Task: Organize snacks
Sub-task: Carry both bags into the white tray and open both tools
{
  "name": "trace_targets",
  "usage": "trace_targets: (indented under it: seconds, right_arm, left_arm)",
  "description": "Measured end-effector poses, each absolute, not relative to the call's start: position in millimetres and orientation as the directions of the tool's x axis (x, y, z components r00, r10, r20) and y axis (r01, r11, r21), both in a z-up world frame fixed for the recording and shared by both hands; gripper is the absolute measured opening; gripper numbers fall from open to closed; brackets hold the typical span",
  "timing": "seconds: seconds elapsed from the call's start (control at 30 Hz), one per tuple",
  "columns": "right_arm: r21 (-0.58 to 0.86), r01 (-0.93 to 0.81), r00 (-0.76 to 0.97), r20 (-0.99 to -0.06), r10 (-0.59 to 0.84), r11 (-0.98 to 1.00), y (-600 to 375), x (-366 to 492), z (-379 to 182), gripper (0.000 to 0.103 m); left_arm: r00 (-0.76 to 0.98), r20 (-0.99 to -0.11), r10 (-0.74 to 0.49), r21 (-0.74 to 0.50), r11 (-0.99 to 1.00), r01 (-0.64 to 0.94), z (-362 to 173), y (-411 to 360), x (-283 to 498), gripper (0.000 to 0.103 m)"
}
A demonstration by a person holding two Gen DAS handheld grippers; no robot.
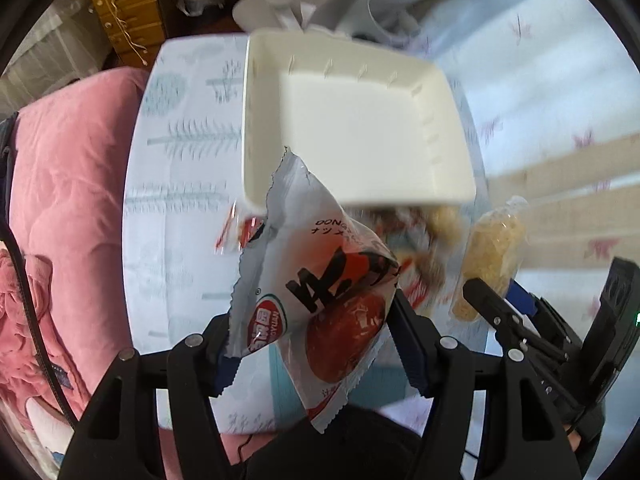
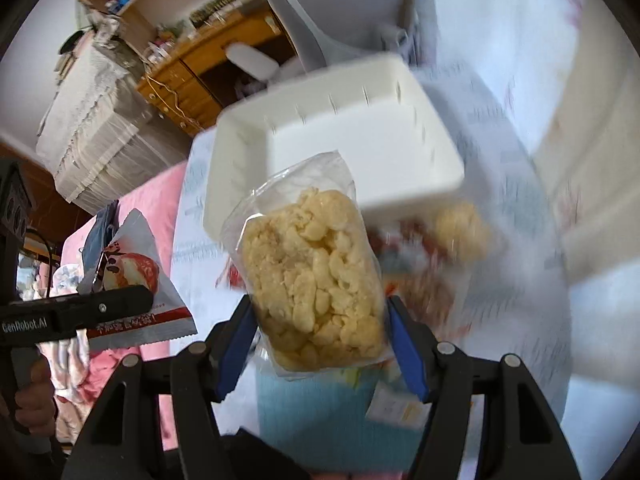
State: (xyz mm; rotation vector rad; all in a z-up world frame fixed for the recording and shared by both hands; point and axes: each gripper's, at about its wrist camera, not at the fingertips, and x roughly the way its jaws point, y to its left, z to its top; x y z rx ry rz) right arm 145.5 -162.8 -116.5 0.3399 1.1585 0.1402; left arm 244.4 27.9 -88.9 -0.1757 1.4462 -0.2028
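Carrying one wrapped snack apiece, both hand-held grippers are hanging above the white tray (image 1: 360, 128) on the tree-patterned tablecloth (image 1: 180, 160), which looks to be empty in both views. The left gripper (image 1: 312, 344) is pinching a silver packet printed with a red date (image 1: 320, 300); its blue-padded fingers (image 1: 408, 356) are standing roughly half spread, pressing the packet's sides, with the torn upper edge of the wrapper reaching out past the fingertips toward the tray's near rim. The right gripper (image 2: 320, 340) is clamping a clear bag of pale puffed-rice cake (image 2: 312, 276) between its pads (image 2: 404, 348), again at a middling spread, the bag sticking forward so that its far end is overlapping the tray's front edge in the right wrist view. More snacks (image 1: 424, 240) are lying blurred on the cloth just below the tray, still unsorted. A pink quilt (image 1: 68, 200) is lying beside the table.

The step in hand appears to be the carry to the tray, with no snack yet delivered. The next move is likely calling for each gripper to be brought over the tray's hollow and lowered, then spread wider so the packet drops inside the rim, not onto it.
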Motion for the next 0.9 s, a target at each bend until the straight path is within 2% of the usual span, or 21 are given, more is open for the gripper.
trace_targets:
  seconds: [0.53,0.73,0.77,0.9]
  right_arm:
    - [0.377,0.028,0.557,-0.775,0.299,0.926,-221.4,222.5,-155.1,0.065]
    - [0.422,0.037,0.558,-0.760,0.332,0.906,-235.6,241.2,-173.8,0.065]
    - [0.428,0.035,0.555,-0.760,0.339,0.903,-236.9,243.0,-175.9,0.067]
    - [0.415,0.024,0.557,-0.761,0.333,0.909,-239.3,244.7,-176.8,0.088]
  left_arm:
    - [0.379,-0.887,-0.265,-0.286,0.958,0.000,-109.1,-9.3,311.7,0.063]
    - [0.392,-0.891,-0.228,-0.248,0.969,-0.001,-119.4,-20.7,322.6,0.063]
    - [0.392,-0.893,-0.223,-0.243,0.970,-0.002,-119.7,-22.1,322.5,0.063]
    - [0.389,-0.896,-0.213,-0.237,0.972,-0.013,-119.6,-23.9,319.4,0.063]
